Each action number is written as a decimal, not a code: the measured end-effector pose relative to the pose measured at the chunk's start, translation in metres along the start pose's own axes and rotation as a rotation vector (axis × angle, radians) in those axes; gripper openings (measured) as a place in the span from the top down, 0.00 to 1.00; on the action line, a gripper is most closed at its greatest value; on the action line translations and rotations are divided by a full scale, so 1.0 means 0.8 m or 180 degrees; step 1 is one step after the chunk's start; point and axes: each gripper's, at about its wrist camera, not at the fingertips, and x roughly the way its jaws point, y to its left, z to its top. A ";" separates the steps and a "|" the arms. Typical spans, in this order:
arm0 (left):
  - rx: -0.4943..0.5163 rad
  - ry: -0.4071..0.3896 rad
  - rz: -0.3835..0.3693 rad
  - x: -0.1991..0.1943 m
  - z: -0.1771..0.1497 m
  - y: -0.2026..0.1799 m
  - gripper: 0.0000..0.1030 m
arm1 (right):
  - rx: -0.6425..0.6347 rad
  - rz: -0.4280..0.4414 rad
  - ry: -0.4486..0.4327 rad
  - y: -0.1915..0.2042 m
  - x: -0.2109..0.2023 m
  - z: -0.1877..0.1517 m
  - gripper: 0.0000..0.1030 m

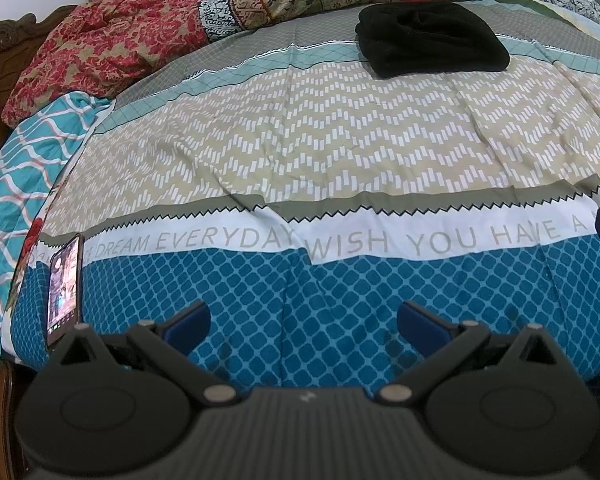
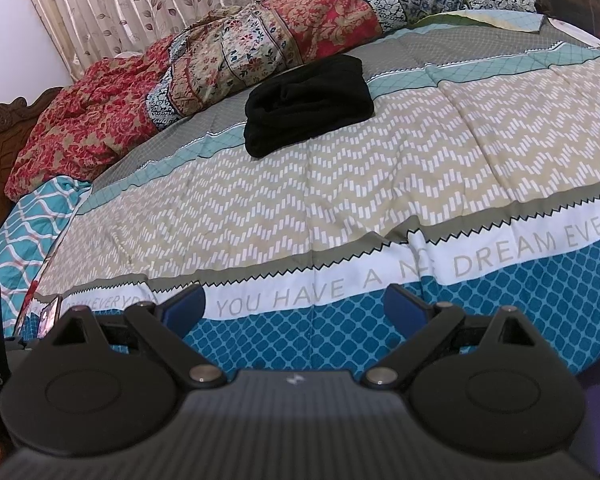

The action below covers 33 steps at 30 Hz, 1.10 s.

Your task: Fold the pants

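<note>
left gripper (image 1: 302,320): black ribbed body | blue pads (image 1: 190,320) | silver pivot screws

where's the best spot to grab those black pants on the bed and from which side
Probably the near edge of the black pants, approached from the front, low over the bedspread. They lie in a thick bundle on the far side, with layered edges showing at the near left corner, where jaws could likely slip under and pinch. Both the left gripper and right gripper are open and well short of them.
</note>
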 end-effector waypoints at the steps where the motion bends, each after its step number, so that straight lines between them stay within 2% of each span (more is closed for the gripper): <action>1: 0.0001 -0.0001 0.0001 0.000 0.000 -0.001 0.00 | -0.0004 0.0001 0.0001 0.000 0.000 -0.001 0.05; 33: -0.0019 0.0049 0.0008 0.002 0.002 0.002 0.00 | -0.0017 0.0011 0.0014 0.000 0.001 0.001 0.05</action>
